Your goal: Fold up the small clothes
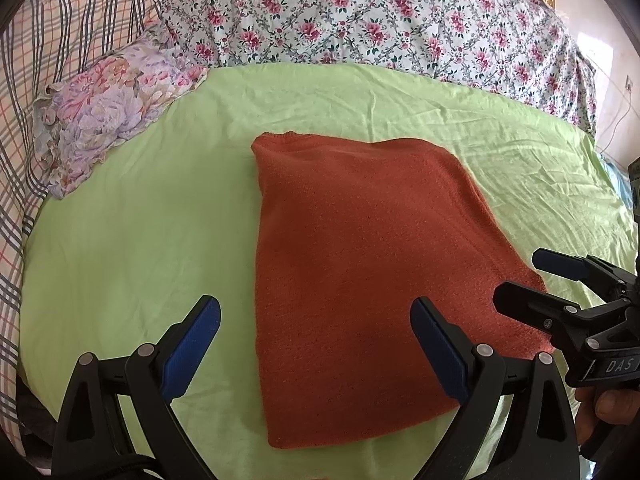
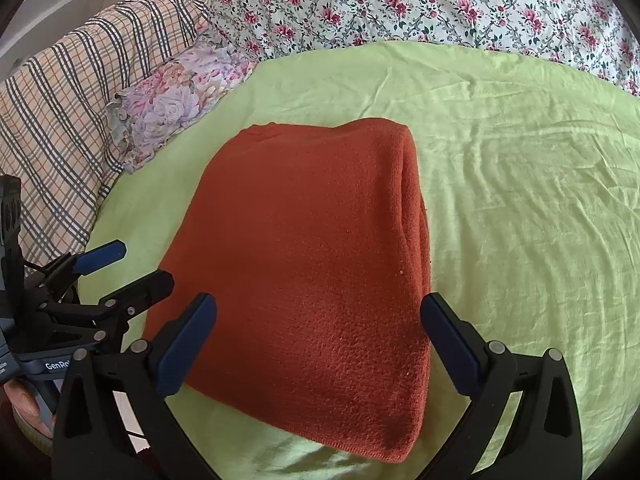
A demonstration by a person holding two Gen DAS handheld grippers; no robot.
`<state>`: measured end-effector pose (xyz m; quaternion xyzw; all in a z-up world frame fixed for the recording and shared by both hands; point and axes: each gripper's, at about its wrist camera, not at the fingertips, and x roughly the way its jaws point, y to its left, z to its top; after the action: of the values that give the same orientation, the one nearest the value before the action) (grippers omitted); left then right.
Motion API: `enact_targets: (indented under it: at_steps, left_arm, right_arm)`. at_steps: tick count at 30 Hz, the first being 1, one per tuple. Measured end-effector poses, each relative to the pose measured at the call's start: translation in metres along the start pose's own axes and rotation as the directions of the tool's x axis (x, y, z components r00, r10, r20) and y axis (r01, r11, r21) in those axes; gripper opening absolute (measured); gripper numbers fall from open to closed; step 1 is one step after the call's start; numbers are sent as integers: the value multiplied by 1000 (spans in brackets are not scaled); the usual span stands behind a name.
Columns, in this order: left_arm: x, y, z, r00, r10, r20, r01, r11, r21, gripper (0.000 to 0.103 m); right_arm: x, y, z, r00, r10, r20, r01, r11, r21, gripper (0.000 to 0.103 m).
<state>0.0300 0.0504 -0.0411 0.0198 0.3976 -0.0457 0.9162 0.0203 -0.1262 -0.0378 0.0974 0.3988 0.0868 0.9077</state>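
The orange garment [image 1: 360, 272] is seen lying folded on the green sheet [image 1: 132, 240] of the bed; both the left gripper [image 1: 316, 344] and the right gripper [image 2: 320, 340] are held wide apart, gripping nothing. A careless pinch could drag the stacked layers askew

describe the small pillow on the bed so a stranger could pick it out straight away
Start at the light green bedsheet and follow it to its far left corner. There, against the plaid beige quilt, lies a small frilled pillow printed with large pastel pink and lilac blooms. The white floral duvet behind has much smaller, darker pink flowers.
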Motion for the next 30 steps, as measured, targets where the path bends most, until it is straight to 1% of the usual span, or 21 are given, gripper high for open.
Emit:
enact_targets:
  at_steps: [30]
  left_arm:
    - [-1,0,1,1000,9,6,-9,1000,1,98]
  right_arm:
    - [-1,9,-1,1000,2,4,-2,1000,1,102]
